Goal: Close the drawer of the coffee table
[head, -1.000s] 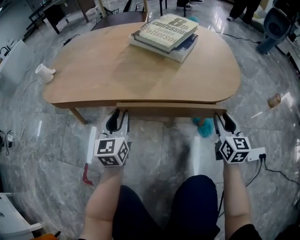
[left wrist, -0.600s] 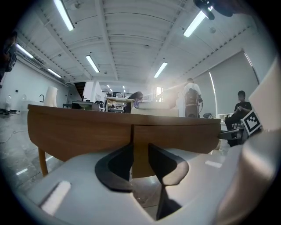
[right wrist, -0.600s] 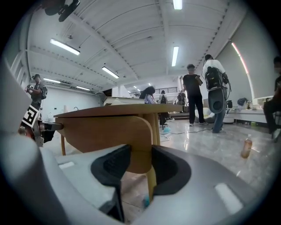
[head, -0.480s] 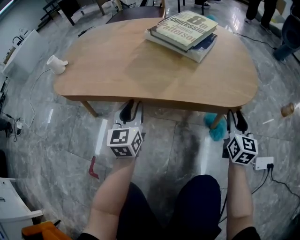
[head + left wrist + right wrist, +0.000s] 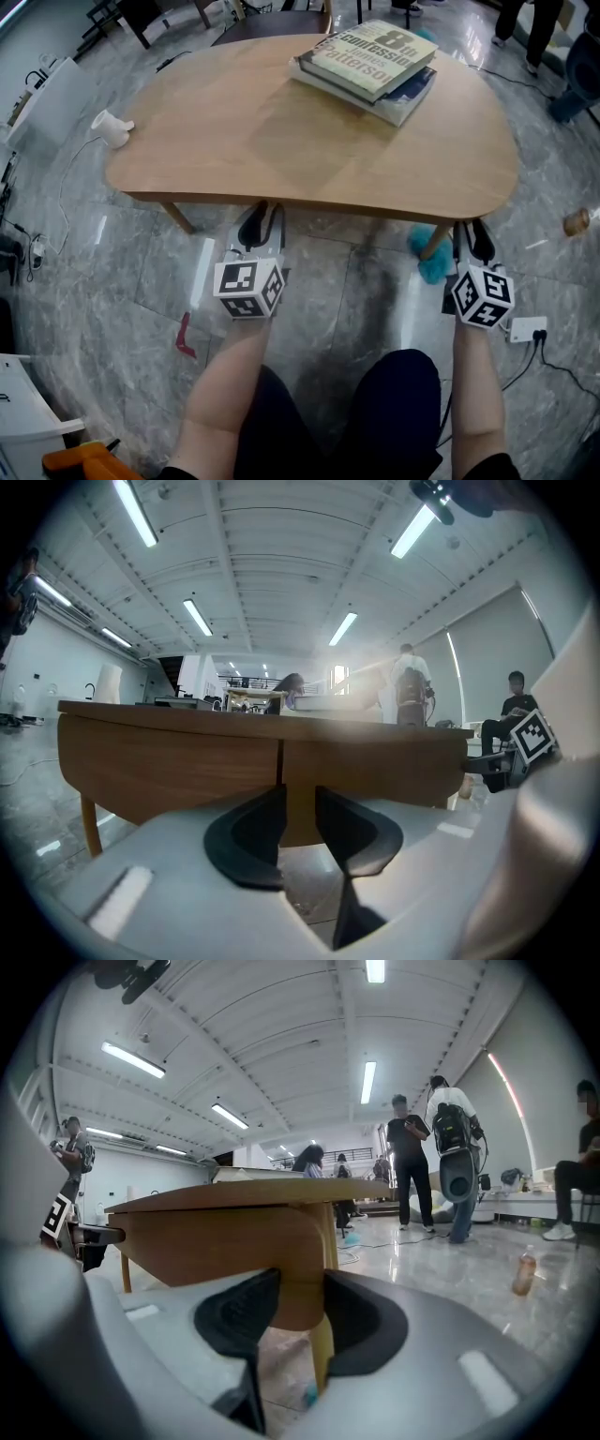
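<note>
One coffee table (image 5: 244,131) held two stacked books (image 5: 370,58). On the floor (image 5: 94,281) were one white cup (image 5: 112,128) left of the table, one bottle (image 5: 575,221) right of it, and one red tool (image 5: 185,336) before it.

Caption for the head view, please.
Left gripper and right gripper at the front edge of a coffee table bearing stacked books.

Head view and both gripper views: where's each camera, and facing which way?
Head view: on the person's head, steeply down onto coffee table; forearms, left gripper, right gripper show.
Left gripper view: rides it, faces drawer front; own jaws apart, just been closing, nothing between.
Right gripper view: rides it, faces table's end; own jaws apart, empty.
Shared: the table, in all.
</note>
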Demonstrator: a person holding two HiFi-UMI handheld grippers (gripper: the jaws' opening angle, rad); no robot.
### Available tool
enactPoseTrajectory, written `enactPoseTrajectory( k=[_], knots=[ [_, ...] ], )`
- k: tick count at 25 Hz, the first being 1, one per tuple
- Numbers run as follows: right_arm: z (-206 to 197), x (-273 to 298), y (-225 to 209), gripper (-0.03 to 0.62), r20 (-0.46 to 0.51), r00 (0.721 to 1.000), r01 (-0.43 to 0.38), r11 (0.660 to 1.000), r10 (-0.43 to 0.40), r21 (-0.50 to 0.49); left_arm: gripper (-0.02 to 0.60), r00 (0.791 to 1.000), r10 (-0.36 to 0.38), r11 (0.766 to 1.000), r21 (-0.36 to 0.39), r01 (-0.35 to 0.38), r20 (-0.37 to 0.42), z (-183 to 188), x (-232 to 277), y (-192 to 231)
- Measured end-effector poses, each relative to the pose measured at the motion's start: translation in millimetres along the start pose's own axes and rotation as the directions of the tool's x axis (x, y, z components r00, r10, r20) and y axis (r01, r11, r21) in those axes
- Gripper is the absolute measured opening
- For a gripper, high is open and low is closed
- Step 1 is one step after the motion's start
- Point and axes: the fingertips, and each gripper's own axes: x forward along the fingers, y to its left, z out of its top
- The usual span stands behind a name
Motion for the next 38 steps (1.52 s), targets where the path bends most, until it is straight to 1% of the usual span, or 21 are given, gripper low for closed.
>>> enactPoseTrajectory(
  k=[2, 4, 8, 14, 16, 17, 18, 21, 26, 29, 33, 35, 38],
  knots=[
    [0, 0, -1, 0.147, 0.005, 1.000, 0.001, 1.000, -0.001, 0.001, 0.101, 1.000, -0.001, 1.000, 0.001, 0.001, 0.003, 0, 0, 0],
    [0, -1, -1, 0.147, 0.008, 1.000, 0.003, 1.000, -0.003, 0.002, 0.085, 1.000, -0.002, 1.000, 0.006, 0.002, 0.006, 1, -1, 2],
    [-1, 0, -1, 0.147, -0.001, 1.000, 0.004, 1.000, -0.004, 0.002, 0.005, 1.000, -0.002, 1.000, 0.003, 0.002, 0.016, 1, -5, 6],
    [-2, -12, 6, 0.146, -0.005, 1.000, -0.005, 1.000, 0.005, 0.012, 0.005, 0.999, -0.029, 1.000, 0.006, 0.028, 0.023, 0, -17, 3],
    [-1, -18, 14, 0.119, 0.002, 1.000, -0.030, 1.000, 0.030, 0.006, 0.005, 0.999, -0.033, 0.999, 0.004, 0.033, 0.021, -3, -20, 4],
    [-1, -22, 20, 0.046, 0.006, 0.999, -0.049, 0.999, 0.049, 0.002, 0.005, 0.999, -0.035, 0.999, 0.001, 0.035, 0.020, -4, -22, 5],
    [0, -24, 27, 0.002, 0.007, 0.997, -0.071, 0.998, 0.071, -0.003, 0.005, 0.999, -0.038, 0.999, -0.003, 0.038, 0.020, -4, -24, 6],
    [3, -30, 45, 0.002, 0.004, 0.992, -0.128, 0.991, 0.128, -0.028, 0.005, 0.998, -0.059, 0.998, -0.010, 0.060, 0.027, -2, -30, 5],
    [18, -36, 74, 0.002, 0.000, 0.981, -0.196, 0.980, 0.196, -0.045, 0.005, 0.996, -0.080, 0.997, -0.014, 0.080, 0.031, 6, -43, 3],
    [30, -43, 92, 0.002, -0.029, 0.973, -0.231, 0.972, 0.229, -0.046, 0.005, 0.997, -0.075, 0.997, -0.035, 0.076, 0.005, 15, -54, 5],
    [55, -57, 116, 0.002, -0.119, 0.954, -0.280, 0.960, 0.275, -0.022, 0.005, 0.994, -0.071, 0.994, -0.084, 0.065, -0.078, 36, -75, 5],
    [74, -68, 125, 0.002, -0.169, 0.940, -0.301, 0.954, 0.295, -0.004, 0.005, 0.990, -0.070, 0.993, -0.106, 0.056, -0.126, 53, -91, 2],
    [113, -91, 137, 0.002, -0.231, 0.919, -0.321, 0.946, 0.320, 0.034, 0.005, 0.980, -0.064, 0.992, -0.122, 0.041, -0.190, 92, -118, -4]
  ],
)
